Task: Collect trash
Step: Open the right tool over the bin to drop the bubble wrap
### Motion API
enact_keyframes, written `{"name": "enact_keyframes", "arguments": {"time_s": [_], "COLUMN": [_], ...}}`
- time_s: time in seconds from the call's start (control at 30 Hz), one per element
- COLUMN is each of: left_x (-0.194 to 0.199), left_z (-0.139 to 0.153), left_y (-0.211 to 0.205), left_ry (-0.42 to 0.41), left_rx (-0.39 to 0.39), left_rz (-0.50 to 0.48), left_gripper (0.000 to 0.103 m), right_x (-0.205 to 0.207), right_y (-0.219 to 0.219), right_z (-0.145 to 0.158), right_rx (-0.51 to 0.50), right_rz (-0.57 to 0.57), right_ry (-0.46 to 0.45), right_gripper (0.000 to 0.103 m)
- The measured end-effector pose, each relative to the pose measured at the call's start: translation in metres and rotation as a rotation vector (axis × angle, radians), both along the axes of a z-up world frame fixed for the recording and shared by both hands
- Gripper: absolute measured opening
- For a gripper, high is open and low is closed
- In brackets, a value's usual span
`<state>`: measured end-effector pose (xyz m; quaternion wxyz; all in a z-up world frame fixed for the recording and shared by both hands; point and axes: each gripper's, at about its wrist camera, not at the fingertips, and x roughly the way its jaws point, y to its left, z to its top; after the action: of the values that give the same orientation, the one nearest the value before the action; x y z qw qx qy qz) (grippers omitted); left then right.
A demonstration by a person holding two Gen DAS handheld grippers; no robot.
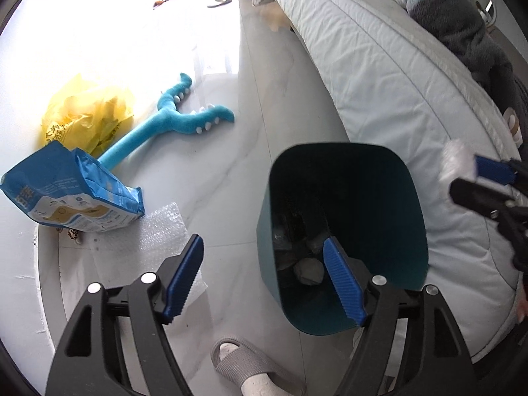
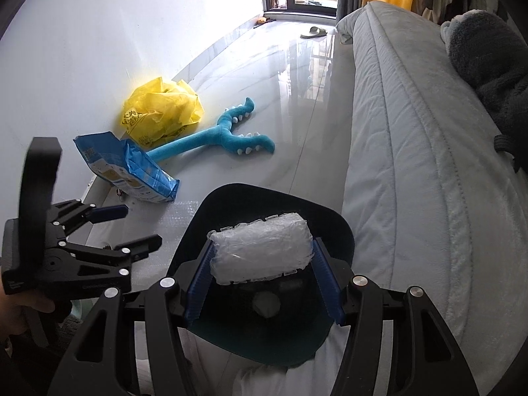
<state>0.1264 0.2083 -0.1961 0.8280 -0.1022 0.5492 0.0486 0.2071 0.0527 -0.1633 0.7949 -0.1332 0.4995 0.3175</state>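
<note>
Bedroom floor | bubble wrap (image 2: 260, 247) clamped in right claw (image 2: 262, 277) | over bin (image 2: 333, 227)

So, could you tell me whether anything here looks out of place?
Yes: a blue plush toy lies on the floor among the litter, beside a crumpled yellow bag and a blue packet. It looks like a toy, not trash.

Glossy floor (image 1: 250, 171) bears bin (image 1: 343, 310), plush toy (image 1: 171, 122), blue bag (image 1: 79, 194).
</note>
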Motion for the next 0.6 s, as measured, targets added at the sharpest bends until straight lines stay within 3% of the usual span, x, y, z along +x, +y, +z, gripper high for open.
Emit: {"name": "enact_keyframes", "arguments": {"time_s": [0.27, 0.6], "left_x": [-0.01, -0.015], "left_z": [0.014, 0.066], "left_y": [0.016, 0.018], "left_ry": [-0.067, -0.23], "left_rx": [-0.002, 0.016], "left_rz": [0.008, 0.021], "left_gripper": [0.081, 0.081], "right_x": [0.007, 0.007], "right_y": [0.014, 0.017], "right_z": [-0.035, -0.068], "right_rx": [-0.051, -0.116], "right_rz": [-0.005, -0.014], "right_ry": [0.061, 0.113], "right_gripper": [0.059, 0.06]}}
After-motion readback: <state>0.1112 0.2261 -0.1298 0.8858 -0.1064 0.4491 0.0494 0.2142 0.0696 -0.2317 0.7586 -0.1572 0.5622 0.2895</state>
